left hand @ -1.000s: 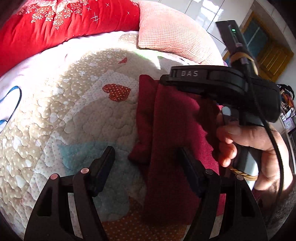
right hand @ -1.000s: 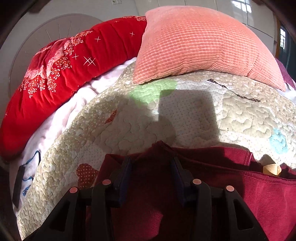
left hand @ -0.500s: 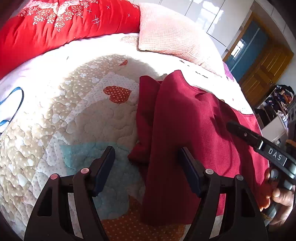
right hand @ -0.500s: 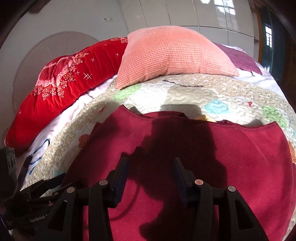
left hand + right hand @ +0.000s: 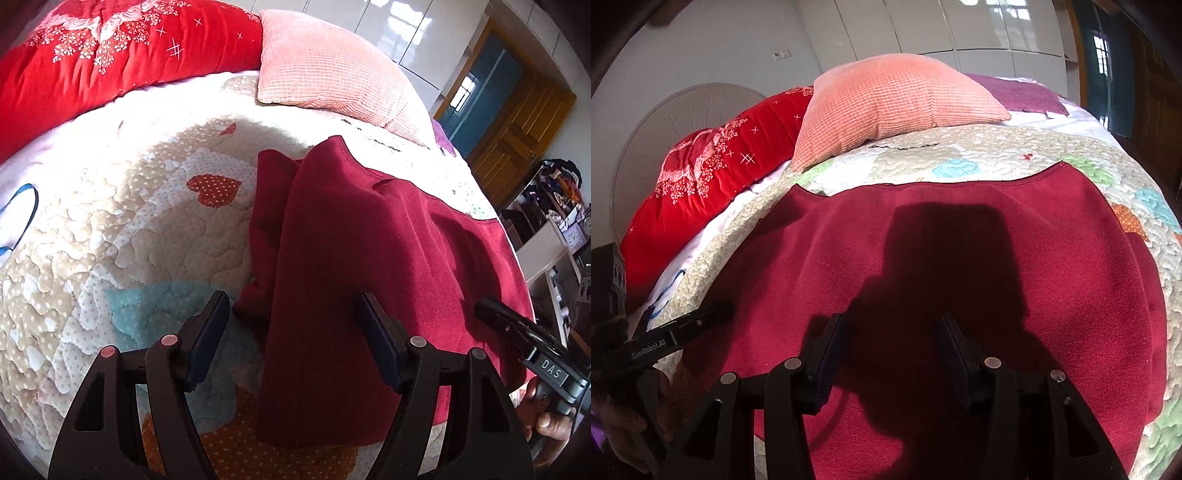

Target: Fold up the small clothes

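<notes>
A dark red garment (image 5: 369, 258) lies spread on the quilted bedspread (image 5: 129, 221), its left part folded over in a long strip. It also fills the right wrist view (image 5: 960, 266). My left gripper (image 5: 295, 321) is open and empty, low over the garment's near left edge. My right gripper (image 5: 890, 343) is open and empty, just above the garment's near side. The right gripper shows at the lower right of the left wrist view (image 5: 491, 314). The left gripper shows at the left of the right wrist view (image 5: 713, 314).
A pink pillow (image 5: 332, 74) and a red embroidered bolster (image 5: 110, 55) lie at the head of the bed. A purple cloth (image 5: 1023, 96) lies beyond the pillow. A wooden door (image 5: 517, 136) and cluttered shelves (image 5: 554, 221) stand to the right of the bed.
My right gripper let go of the garment's far part, opened and drew back toward the near side. The garment now lies flat. My left gripper has stayed in place.
</notes>
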{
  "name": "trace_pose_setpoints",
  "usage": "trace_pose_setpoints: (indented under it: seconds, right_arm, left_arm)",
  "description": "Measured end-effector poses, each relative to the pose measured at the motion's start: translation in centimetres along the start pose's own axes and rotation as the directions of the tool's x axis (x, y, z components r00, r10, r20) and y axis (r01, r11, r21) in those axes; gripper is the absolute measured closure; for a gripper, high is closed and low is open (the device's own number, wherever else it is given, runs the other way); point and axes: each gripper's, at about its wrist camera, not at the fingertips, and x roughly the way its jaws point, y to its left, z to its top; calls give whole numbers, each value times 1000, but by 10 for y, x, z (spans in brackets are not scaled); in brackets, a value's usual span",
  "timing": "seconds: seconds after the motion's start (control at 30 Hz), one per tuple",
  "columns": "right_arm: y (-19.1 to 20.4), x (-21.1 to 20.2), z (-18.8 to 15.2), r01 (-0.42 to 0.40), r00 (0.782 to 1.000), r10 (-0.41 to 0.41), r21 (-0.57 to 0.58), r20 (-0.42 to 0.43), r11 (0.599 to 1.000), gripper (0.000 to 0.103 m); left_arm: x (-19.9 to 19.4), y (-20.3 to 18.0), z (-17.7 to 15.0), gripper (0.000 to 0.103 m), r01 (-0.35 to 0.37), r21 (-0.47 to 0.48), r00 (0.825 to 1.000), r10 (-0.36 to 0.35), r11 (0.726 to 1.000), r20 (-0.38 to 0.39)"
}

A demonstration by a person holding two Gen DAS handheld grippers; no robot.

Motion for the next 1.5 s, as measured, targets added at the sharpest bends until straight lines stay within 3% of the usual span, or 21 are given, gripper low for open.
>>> trace_pose_setpoints:
  seconds: [0.2,0.4,0.6,0.87,1.1,1.23,1.5]
  right_arm:
    - [-1,-22,-11,61,997,-60,-8,50,998,53]
    - [-23,-44,-17,127,985,-135,69,112,989,53]
    - [-55,-43,-26,205,973,-217,139,83,969,53]
    - [-58,-64,-33,179,974,-200,182,103,967,53]
    - [-49,-51,-38,264,963,-268,96,34,960,52]
    - [-40,-57,-35,200,978,-205,122,32,972,51]
    - [-16,-45,-25,185,981,-189,87,37,979,51]
  left_arm:
    - [1,-1,0,31,1,4,1000,-1,1000,-2]
    - [-3,1,1,31,26,-14,1000,-26,1000,4]
    - [-17,-1,4,31,81,-27,995,-80,996,63]
    - [-9,-12,-3,31,23,38,999,-25,999,37]
    - [-14,-16,-7,31,24,55,999,-27,998,45]
    - [-17,-19,-9,31,27,67,999,-30,997,46]
    - [-22,-16,-9,31,37,53,998,-40,998,46]
